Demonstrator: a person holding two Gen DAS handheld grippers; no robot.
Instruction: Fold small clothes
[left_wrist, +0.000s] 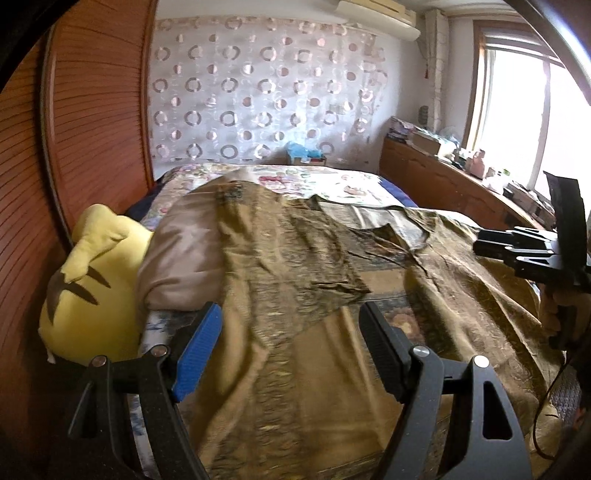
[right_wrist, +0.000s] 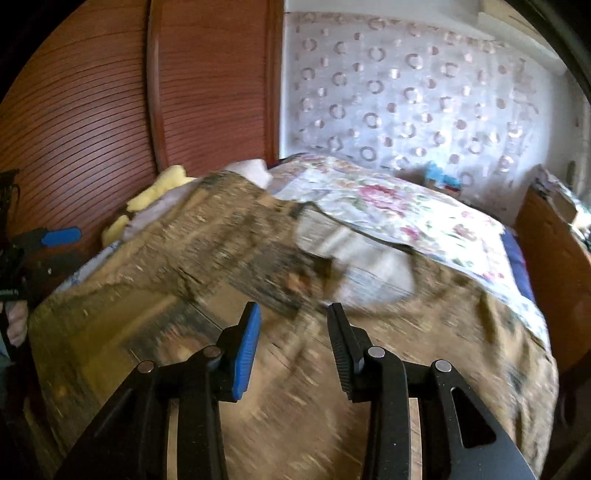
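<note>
Bedroom bed (left_wrist: 362, 181) carries one olive-gold garment (left_wrist: 295, 266); left tool (left_wrist: 291, 343) and right tool (right_wrist: 293, 339) gape, both released, holding nothing.

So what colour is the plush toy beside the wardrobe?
Yellow with dark brown markings; the plush toy shows best in the left wrist view.

A bedroom, and daylight is pouring through the window (left_wrist: 517, 114) on the right, washing that side nearly white. The back wall wears a sheer curtain (left_wrist: 258, 92) patterned with rings. On the left stands a ribbed reddish wooden wardrobe (left_wrist: 96, 110), its doors curving in the lens. Above, an air conditioner (left_wrist: 376, 14) sits near the ceiling. Under the window runs a low wooden cabinet (left_wrist: 436, 177), its top crowded with clutter. The bed (right_wrist: 406, 210) shows a floral cover.
</note>
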